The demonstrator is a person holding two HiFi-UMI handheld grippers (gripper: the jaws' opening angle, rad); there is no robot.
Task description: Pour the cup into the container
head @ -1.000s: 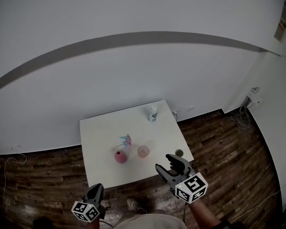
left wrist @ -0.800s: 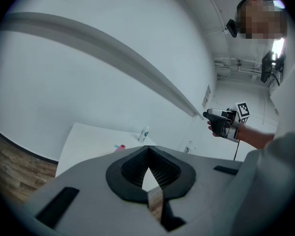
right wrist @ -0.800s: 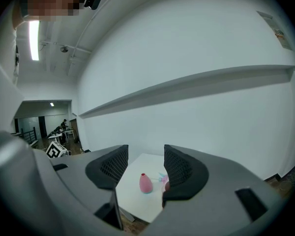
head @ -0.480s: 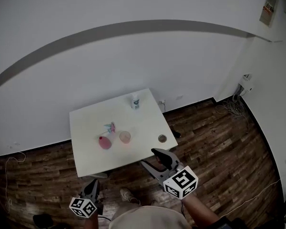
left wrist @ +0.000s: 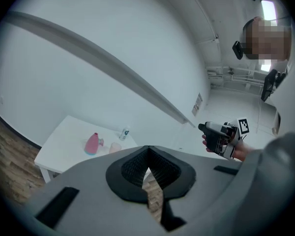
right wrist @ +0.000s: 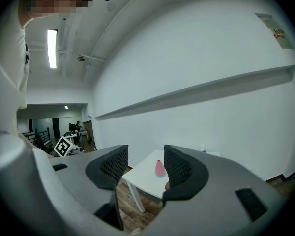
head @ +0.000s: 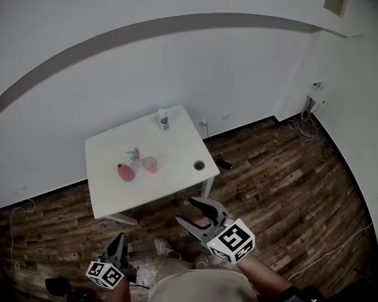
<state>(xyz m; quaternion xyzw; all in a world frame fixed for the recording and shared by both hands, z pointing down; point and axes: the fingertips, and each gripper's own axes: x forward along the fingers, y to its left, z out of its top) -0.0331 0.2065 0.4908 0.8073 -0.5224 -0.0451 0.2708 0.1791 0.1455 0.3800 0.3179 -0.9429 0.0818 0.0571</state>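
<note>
Cup [head: 150,164] stands upright, mouth up, on white table [head: 176,151].

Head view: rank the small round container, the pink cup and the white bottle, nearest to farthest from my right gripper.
From the right gripper, its jaws apart and empty:
1. The small round container, by the near right edge of the table.
2. The pink cup, mid-table, further left.
3. The white bottle, at the far edge by the wall.
</note>
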